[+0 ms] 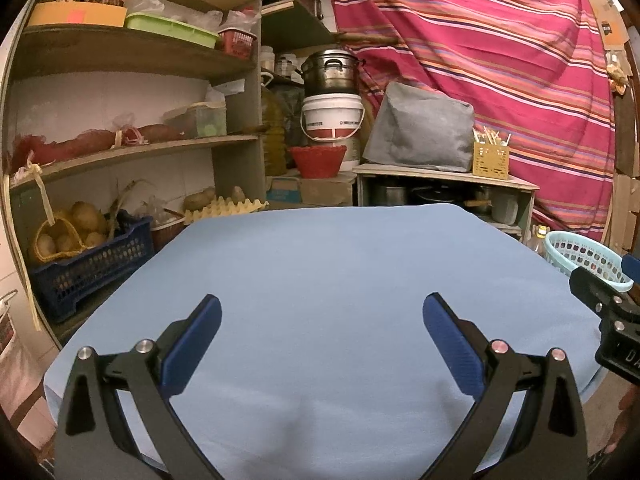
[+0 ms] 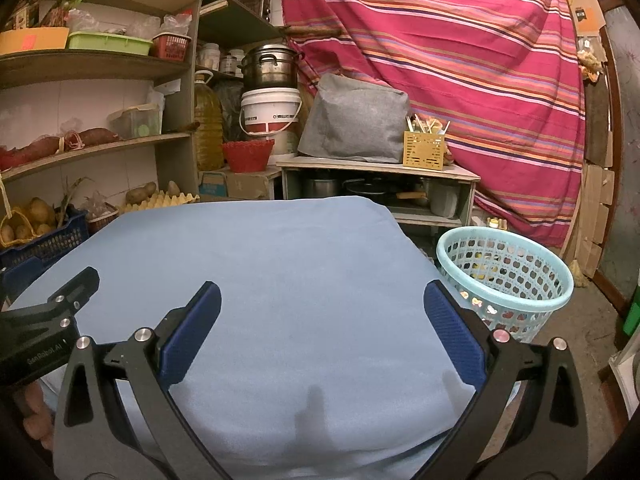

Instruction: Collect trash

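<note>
A table with a light blue cloth [image 1: 320,272] fills the middle of both views [image 2: 260,264]; its surface is bare. A light blue plastic basket [image 2: 505,280] stands on the floor right of the table, with small items inside; its rim also shows in the left wrist view [image 1: 580,254]. My left gripper [image 1: 322,320] is open and empty above the near part of the cloth. My right gripper [image 2: 322,310] is open and empty above the cloth's near right part, the basket just beyond its right finger. Each gripper's body shows at the edge of the other's view.
Wooden shelves [image 1: 132,148] with boxes, potatoes and a blue crate [image 1: 88,268] stand at the left. Behind the table are a low cabinet [image 2: 380,170], a white bucket [image 2: 271,110], a pot and a red striped cloth [image 2: 460,60]. Cardboard leans at the right wall.
</note>
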Tool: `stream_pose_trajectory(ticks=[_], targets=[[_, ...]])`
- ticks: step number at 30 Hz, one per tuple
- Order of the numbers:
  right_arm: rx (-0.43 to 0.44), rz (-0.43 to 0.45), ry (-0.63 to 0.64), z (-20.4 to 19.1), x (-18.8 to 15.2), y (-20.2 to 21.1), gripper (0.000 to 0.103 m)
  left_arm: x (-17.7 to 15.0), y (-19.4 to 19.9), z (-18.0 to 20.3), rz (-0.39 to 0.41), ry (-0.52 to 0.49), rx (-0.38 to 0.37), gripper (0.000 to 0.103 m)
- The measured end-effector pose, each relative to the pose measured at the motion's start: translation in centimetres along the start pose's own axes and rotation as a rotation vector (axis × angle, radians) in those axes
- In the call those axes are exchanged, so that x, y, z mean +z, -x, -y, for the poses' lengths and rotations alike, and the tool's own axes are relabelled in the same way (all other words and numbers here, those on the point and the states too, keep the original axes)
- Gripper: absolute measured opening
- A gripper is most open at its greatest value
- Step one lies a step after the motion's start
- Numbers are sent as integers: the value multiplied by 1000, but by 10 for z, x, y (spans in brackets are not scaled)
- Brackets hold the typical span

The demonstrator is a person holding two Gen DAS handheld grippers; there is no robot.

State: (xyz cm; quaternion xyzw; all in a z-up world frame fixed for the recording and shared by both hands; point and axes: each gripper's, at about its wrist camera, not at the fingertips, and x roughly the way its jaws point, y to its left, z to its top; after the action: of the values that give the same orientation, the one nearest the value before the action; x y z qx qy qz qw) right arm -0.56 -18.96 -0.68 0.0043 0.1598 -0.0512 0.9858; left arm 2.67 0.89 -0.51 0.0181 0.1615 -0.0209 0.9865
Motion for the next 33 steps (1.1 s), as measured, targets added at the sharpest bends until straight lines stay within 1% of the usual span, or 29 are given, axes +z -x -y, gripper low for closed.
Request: stream_pose_trajectory(ticks=[6, 33], targets=[[-1, -1, -3, 1, -2, 0, 99, -1, -1, 1, -12, 2, -4, 98], [-2, -2, -3, 2, -3, 0, 99, 0, 0, 6, 3, -6, 4, 98]])
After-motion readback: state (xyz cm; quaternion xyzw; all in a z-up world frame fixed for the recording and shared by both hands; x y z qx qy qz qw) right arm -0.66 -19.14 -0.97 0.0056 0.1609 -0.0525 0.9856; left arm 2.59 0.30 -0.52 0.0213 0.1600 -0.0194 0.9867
